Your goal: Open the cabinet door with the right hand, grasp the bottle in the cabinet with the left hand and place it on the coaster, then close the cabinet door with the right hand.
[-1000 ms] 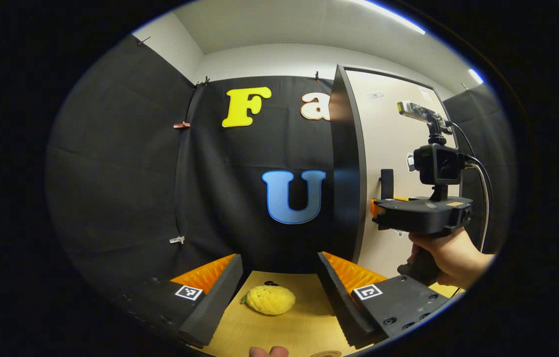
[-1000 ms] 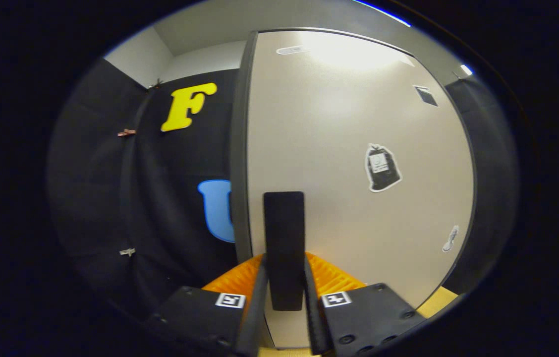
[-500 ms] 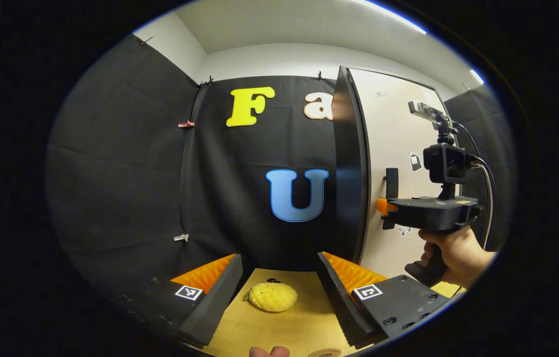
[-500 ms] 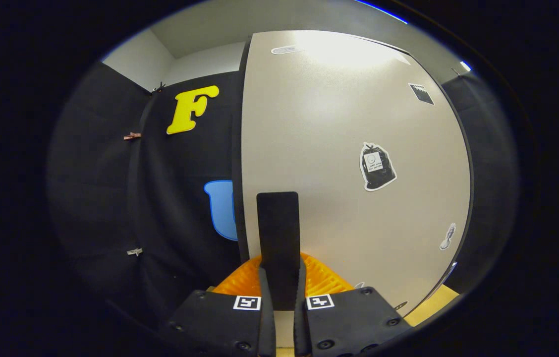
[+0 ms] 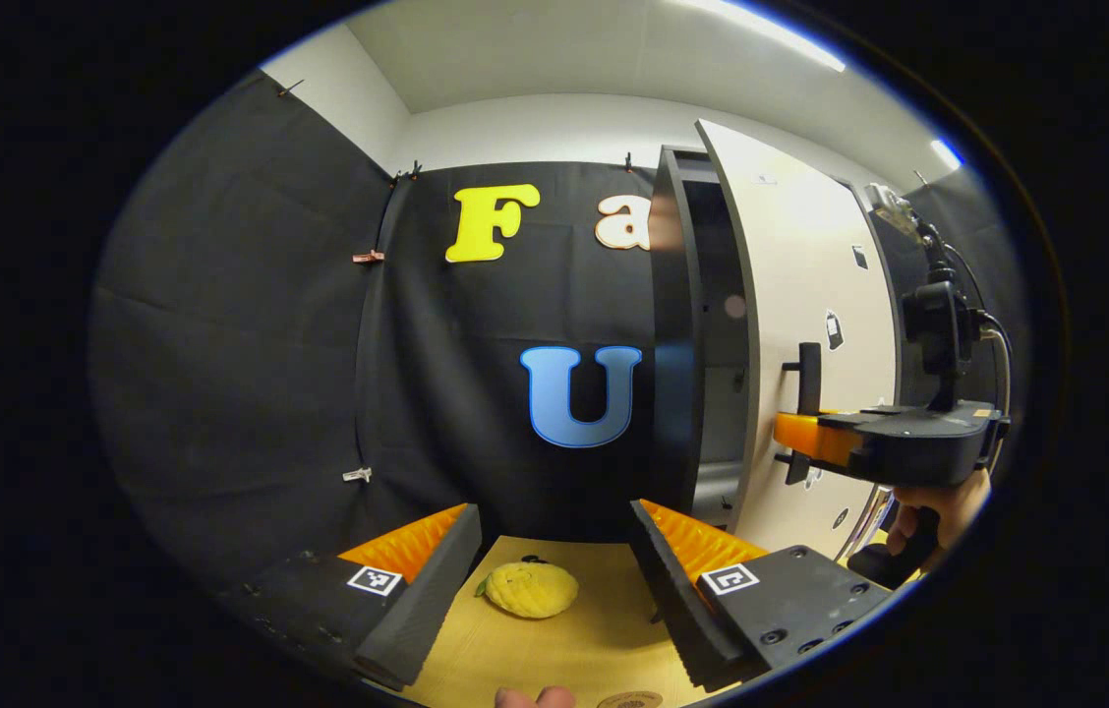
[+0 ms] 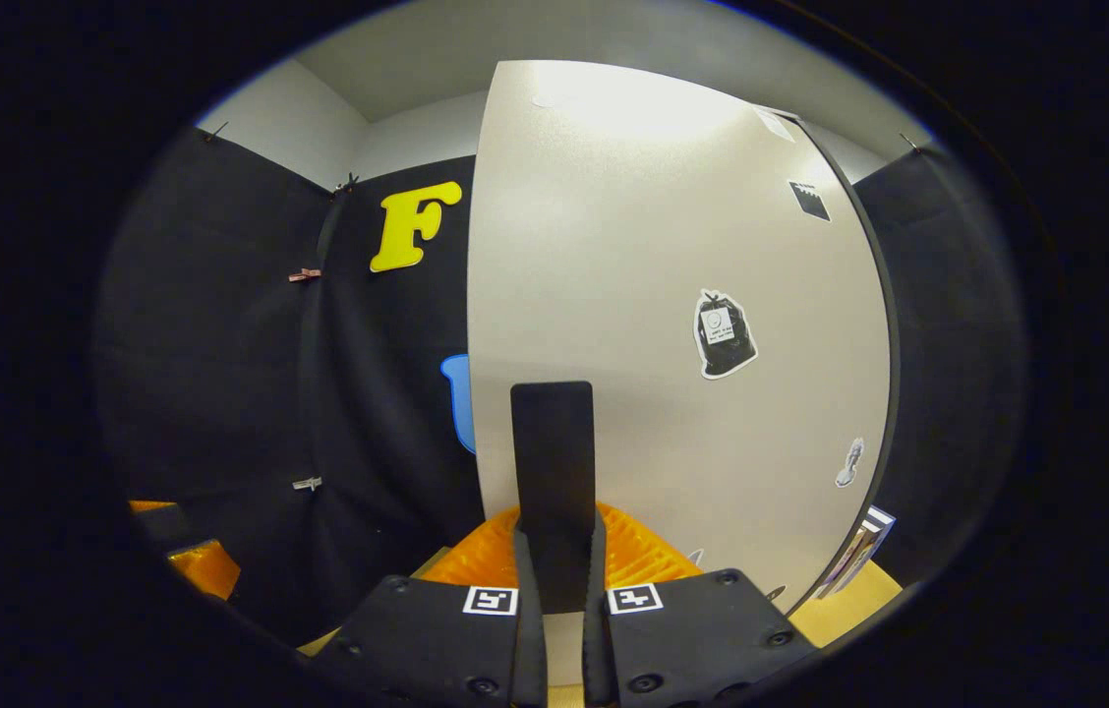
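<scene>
My left gripper [image 5: 554,580] hangs with its jaws spread wide above the wooden table [image 5: 564,649], a yellow fruit [image 5: 527,589] lying between them. Right of the fruit and higher, the cabinet door [image 5: 800,295] stands ajar, my right gripper [image 5: 800,438] clamped on its dark handle [image 5: 808,366].

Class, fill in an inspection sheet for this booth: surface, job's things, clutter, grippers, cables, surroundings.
Surface: light wooden tabletop.
Job's things: beige cabinet door partly open, dark gap beside it; black bar handle clamped; round brown coaster at tabletop's near edge; bottle: nothing seen.
Clutter: yellow knobbly lemon-like fruit.
Grippers: right gripper shut on the handle; left gripper open, empty, above the fruit.
Cables: black cable at right gripper's camera mount.
Surroundings: black cloth wall, white ceiling.
</scene>
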### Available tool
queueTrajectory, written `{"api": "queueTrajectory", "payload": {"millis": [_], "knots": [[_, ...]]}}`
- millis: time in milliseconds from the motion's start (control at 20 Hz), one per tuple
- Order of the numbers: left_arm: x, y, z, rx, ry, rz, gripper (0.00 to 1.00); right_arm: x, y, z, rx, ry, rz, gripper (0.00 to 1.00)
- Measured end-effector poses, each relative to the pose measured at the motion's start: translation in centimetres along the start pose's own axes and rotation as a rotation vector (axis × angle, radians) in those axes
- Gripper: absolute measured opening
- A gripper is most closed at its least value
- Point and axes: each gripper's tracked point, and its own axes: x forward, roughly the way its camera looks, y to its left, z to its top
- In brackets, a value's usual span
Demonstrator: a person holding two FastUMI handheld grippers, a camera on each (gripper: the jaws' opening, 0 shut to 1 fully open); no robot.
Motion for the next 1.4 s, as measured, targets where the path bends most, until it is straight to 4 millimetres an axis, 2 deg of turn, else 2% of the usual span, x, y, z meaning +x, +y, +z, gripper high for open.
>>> {"api": "queueTrajectory", "payload": {"millis": [150, 350, 650, 1000, 1100, 1400], "knots": [[-0.3, -1.1, 0.5, 0.007, -0.021, 0.004, 0.95, -1.3, -0.3, 0.2, -0.002, -0.006, 0.024, 0.18], [-0.3, -3.0, 0.0, 0.011, -0.021, 0.011, 0.95, -3.3, -0.9, 0.5, -0.003, -0.005, 0.06, 0.18], [-1.2, -7.9, -0.6, 0.009, -0.019, -0.025, 0.95, -6.5, -2.6, 0.8, -0.001, 0.005, 0.099, 0.18], [-1.9, -11.9, -0.5, 0.006, -0.022, -0.027, 0.92, -9.8, -5.7, 1.4, -0.024, 0.003, 0.134, 0.18], [-2.0, -13.0, -0.5, 0.008, -0.021, -0.033, 0.94, -10.7, -6.5, 1.5, -0.035, -0.001, 0.136, 0.18], [-2.6, -17.5, -0.1, 0.016, -0.025, -0.057, 0.95, -12.3, -9.5, 1.9, -0.015, 0.022, 0.126, 0.18]]}}
